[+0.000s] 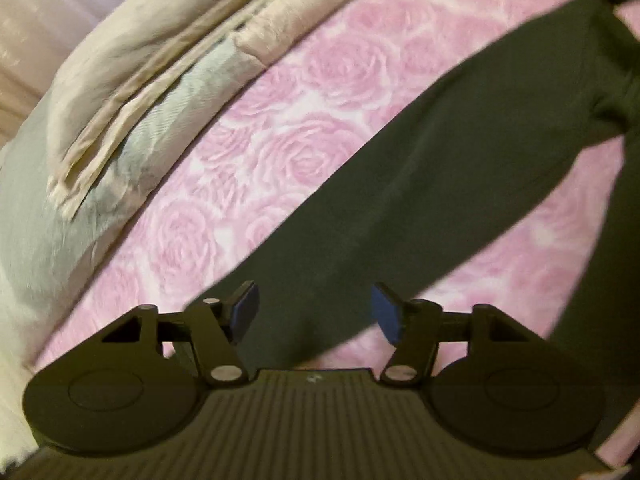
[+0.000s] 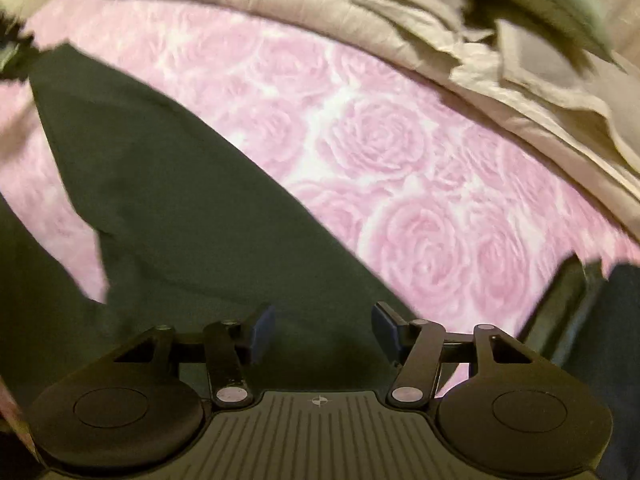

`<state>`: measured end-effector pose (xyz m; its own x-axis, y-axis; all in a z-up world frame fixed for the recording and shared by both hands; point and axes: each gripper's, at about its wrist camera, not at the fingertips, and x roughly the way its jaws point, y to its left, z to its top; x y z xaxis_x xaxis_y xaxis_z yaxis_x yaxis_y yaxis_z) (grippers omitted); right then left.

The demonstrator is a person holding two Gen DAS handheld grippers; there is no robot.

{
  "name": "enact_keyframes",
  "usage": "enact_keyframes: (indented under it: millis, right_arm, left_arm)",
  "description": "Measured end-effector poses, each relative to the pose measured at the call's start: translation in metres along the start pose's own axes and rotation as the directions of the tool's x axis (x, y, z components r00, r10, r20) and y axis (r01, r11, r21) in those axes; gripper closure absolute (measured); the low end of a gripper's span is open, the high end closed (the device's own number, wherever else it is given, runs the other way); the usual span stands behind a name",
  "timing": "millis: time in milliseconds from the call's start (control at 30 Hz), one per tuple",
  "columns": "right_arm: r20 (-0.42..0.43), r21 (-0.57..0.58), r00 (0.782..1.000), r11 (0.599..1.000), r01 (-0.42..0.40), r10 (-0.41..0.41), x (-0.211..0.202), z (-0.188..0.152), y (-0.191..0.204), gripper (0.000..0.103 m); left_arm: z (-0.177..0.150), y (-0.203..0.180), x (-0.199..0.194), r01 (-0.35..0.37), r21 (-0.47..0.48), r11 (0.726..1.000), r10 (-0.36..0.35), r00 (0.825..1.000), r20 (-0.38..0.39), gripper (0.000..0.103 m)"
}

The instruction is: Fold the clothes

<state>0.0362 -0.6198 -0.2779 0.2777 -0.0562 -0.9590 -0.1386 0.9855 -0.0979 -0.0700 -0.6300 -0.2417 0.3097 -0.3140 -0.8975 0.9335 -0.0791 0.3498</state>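
Only left view: teal pillow (image 1: pixel 48 216) beside dark garment (image 1: pixel 420 184)

Each gripper, left (image 1: pixel 315 314) and right (image 2: pixel 323 332), is matte black with 2 blue-padded fingers (image 1: pixel 245 312), silver pivot screws, ribbed base.

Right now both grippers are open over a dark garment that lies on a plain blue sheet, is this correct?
Not quite: the sheet is pink with a rose pattern, not plain blue, as both wrist views show. The rest holds: left gripper and right gripper are open over the dark garment.
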Motion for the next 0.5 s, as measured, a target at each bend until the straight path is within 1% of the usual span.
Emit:
enact_keyframes:
  millis: [67,133,200,300,400,433,500]
  right_arm:
    - [-0.010,-0.040,1.000,0.999,-0.008,0.008,0.016,0.005,-0.010,0.044]
    - [-0.012,-0.068,1.000,0.998,-0.013,0.012,0.028,0.007,-0.016,0.044]
    - [-0.018,-0.093,1.000,0.996,-0.013,0.012,0.039,0.009,-0.021,0.044]
    - [-0.031,-0.086,1.000,0.996,-0.004,0.001,0.051,0.013,-0.026,0.044]
    - [-0.048,-0.064,0.999,0.998,0.018,-0.021,0.060,0.015,-0.031,0.044]
    - [-0.052,-0.062,0.998,0.998,0.025,-0.028,0.062,0.016,-0.032,0.044]
    - [-0.061,-0.056,0.997,0.998,0.034,-0.038,0.066,0.017,-0.033,0.044]
  left_arm:
    - [0.005,0.009,0.016,-0.020,0.038,0.999,0.021,0.999,-0.027,0.046]
    - [0.008,0.023,0.033,-0.024,0.086,0.996,0.029,0.998,-0.050,0.047]
    - [0.007,0.038,0.051,-0.025,0.132,0.991,0.035,0.997,-0.076,0.052]
    - [0.009,0.059,0.083,-0.014,0.196,0.980,0.037,0.993,-0.113,0.054]
    - [0.010,0.074,0.110,0.015,0.256,0.967,0.020,0.991,-0.132,0.054]
    - [0.010,0.076,0.118,0.047,0.270,0.962,-0.008,0.989,-0.145,0.056]
    - [0.008,0.082,0.134,0.123,0.298,0.946,-0.073,0.982,-0.176,0.058]
